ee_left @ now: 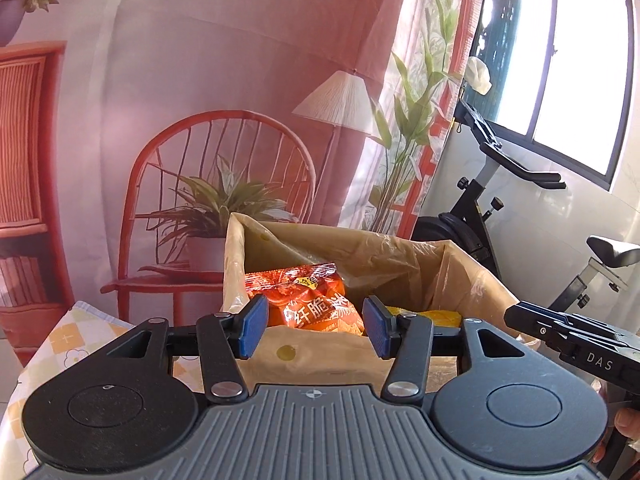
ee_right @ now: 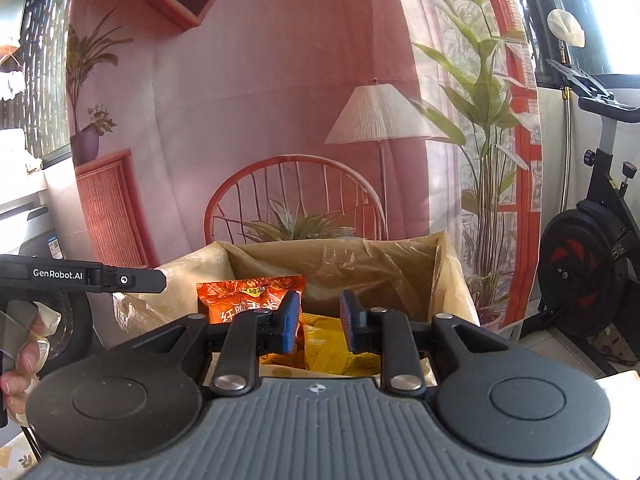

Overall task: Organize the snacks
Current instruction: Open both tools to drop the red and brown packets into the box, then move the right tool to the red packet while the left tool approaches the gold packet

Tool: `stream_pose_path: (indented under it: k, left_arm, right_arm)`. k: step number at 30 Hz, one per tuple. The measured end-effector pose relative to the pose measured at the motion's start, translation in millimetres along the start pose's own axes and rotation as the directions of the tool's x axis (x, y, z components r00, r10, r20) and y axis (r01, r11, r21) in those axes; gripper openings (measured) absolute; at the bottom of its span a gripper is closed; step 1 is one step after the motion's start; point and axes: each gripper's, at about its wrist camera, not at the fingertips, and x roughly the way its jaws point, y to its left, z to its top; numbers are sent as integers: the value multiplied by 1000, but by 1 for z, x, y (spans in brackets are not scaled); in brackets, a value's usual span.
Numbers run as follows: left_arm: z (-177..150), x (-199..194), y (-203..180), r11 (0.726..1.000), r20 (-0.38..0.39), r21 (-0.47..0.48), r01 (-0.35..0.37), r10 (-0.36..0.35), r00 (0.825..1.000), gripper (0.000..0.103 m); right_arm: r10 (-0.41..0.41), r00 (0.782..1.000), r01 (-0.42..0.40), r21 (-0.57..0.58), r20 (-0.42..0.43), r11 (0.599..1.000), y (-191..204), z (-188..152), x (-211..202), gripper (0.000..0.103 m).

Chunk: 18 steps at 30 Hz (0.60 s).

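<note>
Two handheld grippers point at an open cardboard box [ee_left: 472, 276] lined with clear plastic film, seen from a camera on each one. The box stands on a surface covered by a checked cloth [ee_left: 68, 344] with small flower prints.

Inside the box, an orange snack bag [ee_left: 308, 300] stands upright against the left side, its crimped top edge uppermost. A yellow snack bag [ee_right: 332, 344] lies lower down, just to its right.

The left gripper [ee_left: 316, 326] has its blue-padded fingers [ee_left: 254, 326] parted to a medium width, with nothing between them; the orange bag sits beyond them, inside the box. The right gripper [ee_right: 319, 326] has its fingers [ee_right: 290, 326] set narrower, also apart and empty, with both bags visible past the gap.

Each gripper shows at the edge of the other's view. A person's hand [ee_right: 24, 360] wraps the left gripper's handle.

Behind the box hangs a printed backdrop [ee_left: 240, 80] picturing a red chair, a floor lamp and leafy plants. An exercise bike [ee_right: 592, 248] stands to the right, by a bright window [ee_left: 576, 60].
</note>
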Motion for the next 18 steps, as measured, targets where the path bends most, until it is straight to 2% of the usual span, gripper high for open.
stream_pose_path:
  k: [4, 9, 16, 18]
  left_arm:
    - [-13, -22, 9, 1000, -5, -11, -1, 1, 1000, 55]
    - [-37, -31, 22, 999, -51, -28, -33, 32, 998, 54]
    - [-82, -16, 36, 997, -158, -53, -56, 47, 986, 52]
    - [-92, -7, 35, 997, -187, -41, -61, 52, 981, 47]
  right_arm:
    - [-17, 1000, 16, 21, 22, 1000, -2, -16, -25, 33]
    - [-33, 999, 33, 50, -5, 998, -5, -45, -41, 36]
    - [-57, 992, 66, 79, -117, 995, -11, -94, -39, 37]
    - [-54, 985, 68, 80, -162, 994, -14, -108, -33, 37]
